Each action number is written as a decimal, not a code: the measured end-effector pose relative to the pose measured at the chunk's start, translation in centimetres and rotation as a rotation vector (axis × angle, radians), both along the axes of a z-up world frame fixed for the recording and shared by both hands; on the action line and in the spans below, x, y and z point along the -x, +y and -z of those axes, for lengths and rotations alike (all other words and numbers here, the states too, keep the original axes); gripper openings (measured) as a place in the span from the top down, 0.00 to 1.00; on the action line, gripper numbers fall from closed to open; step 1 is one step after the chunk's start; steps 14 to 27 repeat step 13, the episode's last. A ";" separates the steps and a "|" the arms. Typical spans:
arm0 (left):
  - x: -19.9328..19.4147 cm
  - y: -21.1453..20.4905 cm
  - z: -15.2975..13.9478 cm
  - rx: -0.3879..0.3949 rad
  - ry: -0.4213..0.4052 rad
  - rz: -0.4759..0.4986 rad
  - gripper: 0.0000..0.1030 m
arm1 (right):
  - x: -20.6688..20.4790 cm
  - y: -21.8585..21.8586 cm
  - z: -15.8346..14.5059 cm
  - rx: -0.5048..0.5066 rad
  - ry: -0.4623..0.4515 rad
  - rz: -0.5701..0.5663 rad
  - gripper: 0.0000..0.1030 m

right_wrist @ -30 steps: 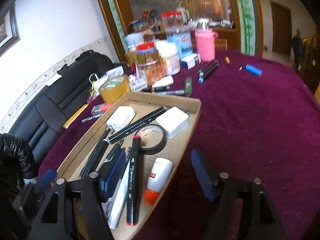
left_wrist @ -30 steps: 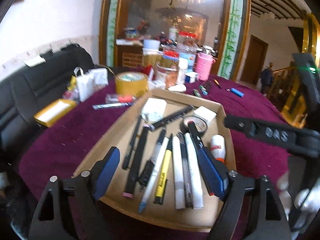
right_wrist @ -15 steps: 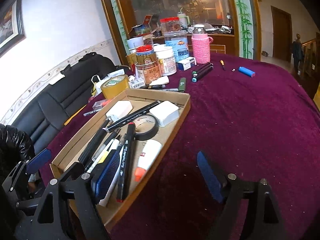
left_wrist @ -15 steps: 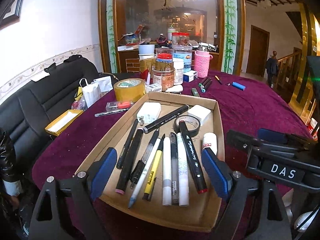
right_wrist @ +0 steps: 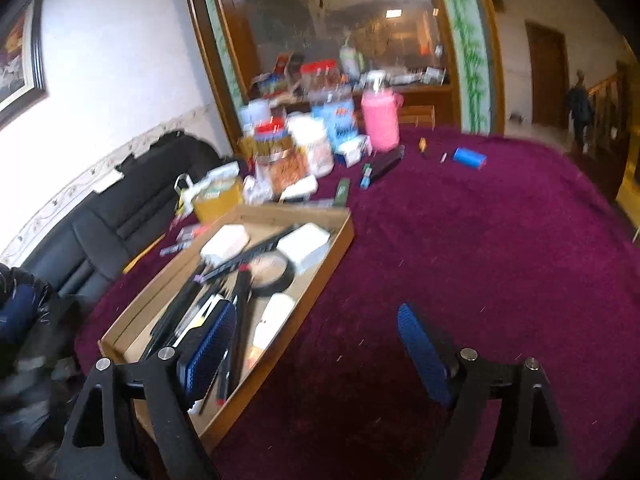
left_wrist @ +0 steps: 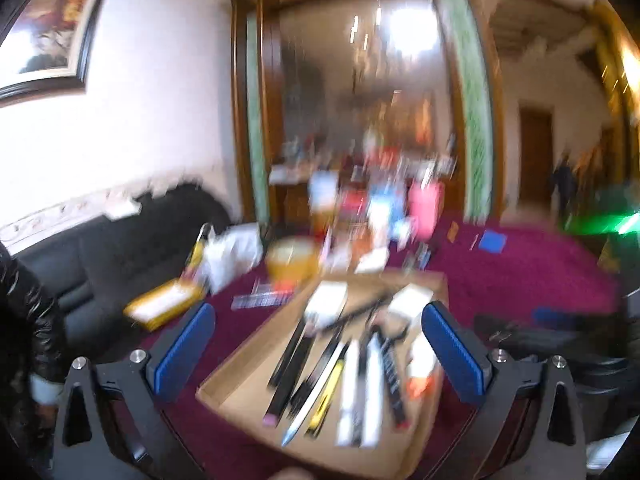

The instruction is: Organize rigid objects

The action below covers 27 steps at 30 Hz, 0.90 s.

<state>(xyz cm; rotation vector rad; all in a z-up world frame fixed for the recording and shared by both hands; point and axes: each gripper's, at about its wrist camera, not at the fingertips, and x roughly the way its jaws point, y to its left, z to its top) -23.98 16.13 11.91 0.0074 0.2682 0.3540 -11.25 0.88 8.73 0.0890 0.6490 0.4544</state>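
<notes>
A shallow cardboard tray (left_wrist: 244, 376) (right_wrist: 320, 292) on the purple cloth holds several pens and markers (left_wrist: 352, 380), two white blocks, a black tape roll (right_wrist: 272, 276) and a white glue bottle (right_wrist: 272, 320). My left gripper (left_wrist: 318, 310) hovers at the tray's near end. Its jaws are opening and nothing is between them; this view is blurred. My right gripper (right_wrist: 317, 312) is open and empty, its left finger over the tray's near corner and its right finger over bare cloth. Dark markers (right_wrist: 382, 166), a blue cylinder (right_wrist: 469, 158) and a yellow tape roll (right_wrist: 216, 200) lie loose beyond the tray.
Jars, boxes and a pink bottle (right_wrist: 380, 120) crowd the table's far side. A black sofa (right_wrist: 120, 216) runs along the left. A yellow box (left_wrist: 160, 308) lies left of the tray. A person's black sleeve (left_wrist: 28, 320) is at the left, and another person stands in the far doorway (right_wrist: 578, 100).
The left gripper has lifted, tilted up and drawn back from the tray, its jaws spreading wider. The right gripper has drawn back a little, its jaws slightly wider.
</notes>
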 end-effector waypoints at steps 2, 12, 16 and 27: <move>-0.7 0.2 -0.3 0.054 0.047 0.063 0.00 | 0.1 -0.3 -0.5 -0.001 -0.021 0.016 0.15; -4.4 3.6 4.2 0.229 0.371 -0.022 0.00 | 0.4 0.2 -0.2 0.051 -0.005 -0.025 0.14; -4.5 3.7 4.2 0.223 0.374 -0.037 0.00 | 0.4 0.3 -0.2 0.055 -0.006 -0.029 0.14; -4.5 3.7 4.2 0.223 0.374 -0.037 0.00 | 0.4 0.3 -0.2 0.055 -0.006 -0.029 0.14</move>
